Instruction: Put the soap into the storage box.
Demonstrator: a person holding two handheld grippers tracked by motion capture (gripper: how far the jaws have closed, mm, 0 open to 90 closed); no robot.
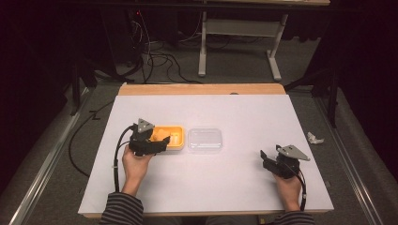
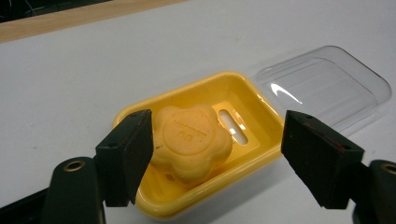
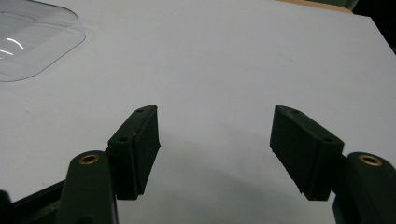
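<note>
The left gripper (image 2: 217,154) stands with its jaws spread wide and nothing clamped: the flower-shaped orange soap bar (image 2: 191,140) sits between them, the near pad just beside its edge and the far pad well clear. The soap lies inside the yellow soap dish (image 2: 254,100), leaning on the dish's near wall, probably so the slotted floor can drain it. Just beside the dish, on its far side from this hand, the clear plastic lid (image 2: 327,84) rests flat on the white table (image 1: 244,178), off the dish, which leaves the soap open from above. The right gripper (image 3: 215,149), also wide open and empty, rests well apart over bare table. Nothing blocks the way to the soap.
</note>
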